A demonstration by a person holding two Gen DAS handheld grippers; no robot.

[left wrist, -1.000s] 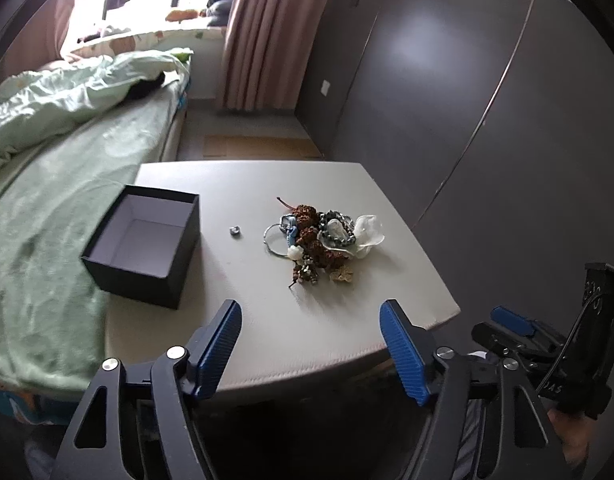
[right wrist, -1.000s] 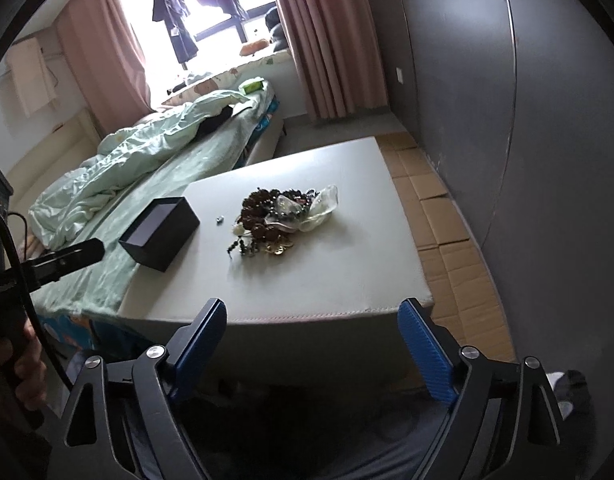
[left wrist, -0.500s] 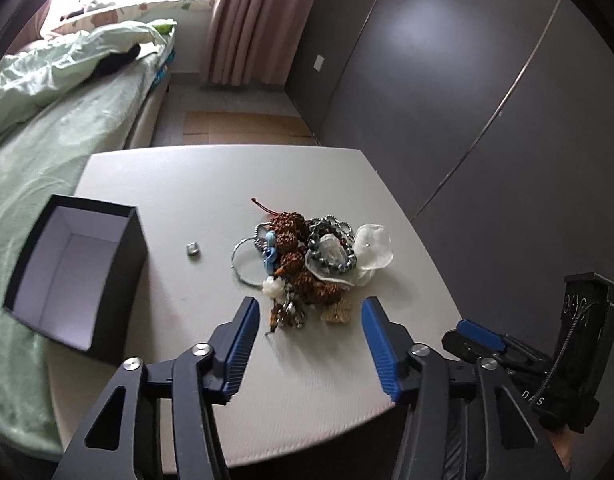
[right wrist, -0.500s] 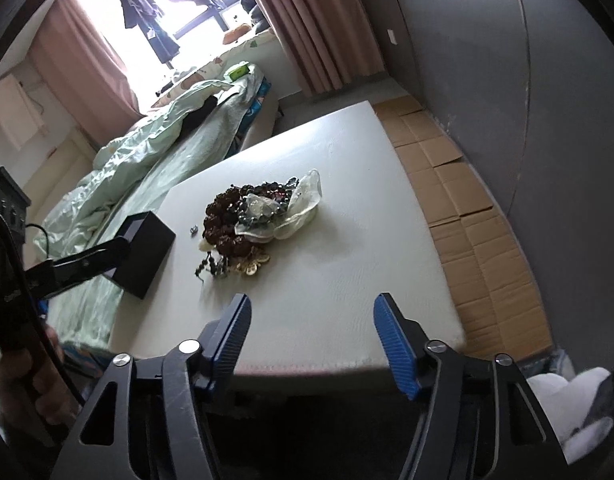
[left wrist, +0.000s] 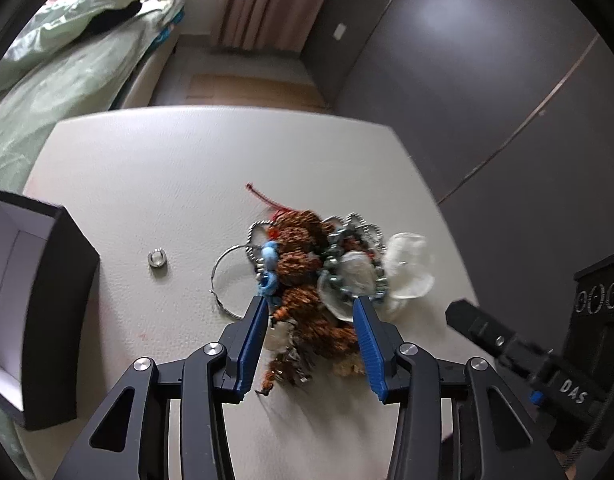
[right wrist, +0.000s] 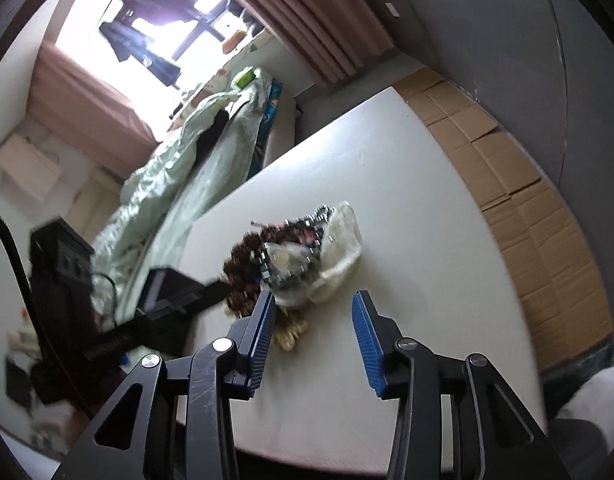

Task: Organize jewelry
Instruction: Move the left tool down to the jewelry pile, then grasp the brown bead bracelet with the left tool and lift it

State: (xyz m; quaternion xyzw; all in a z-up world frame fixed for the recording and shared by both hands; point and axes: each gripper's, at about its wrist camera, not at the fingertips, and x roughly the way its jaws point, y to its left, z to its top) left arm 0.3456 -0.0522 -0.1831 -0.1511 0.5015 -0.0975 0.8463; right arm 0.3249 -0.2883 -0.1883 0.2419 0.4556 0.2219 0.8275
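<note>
Left gripper (left wrist: 309,334), jaws spread, straddles the near end of the tangled heap of jewelry (left wrist: 315,276) — brown knobbly seed beads, a grey metal chain, a thin wire hoop, blue beads and a red cord — lying mid-way across the pale leather-look tabletop (left wrist: 187,160). Nothing is pinched yet. Right gripper (right wrist: 313,334), jaws likewise spread and empty, hangs just beside the heap's clear plastic pouch (right wrist: 341,240).

An open black cardboard box with a white lining (left wrist: 35,292) stands at the table's left edge, well apart from the heap; a small silver ring (left wrist: 157,258) lies alone between box and heap.

Risks, as judged: closing on the tangle would likely lift several interlocked pieces at once, dragging the hoop or chain off the table; the beads' rough surfaces may snag the cord. With both grippers converging on one pile, their fingers could collide.

Legible writing: "DAS" on the right gripper's body as seen from the left wrist view — other markings are too blurred to read.
</note>
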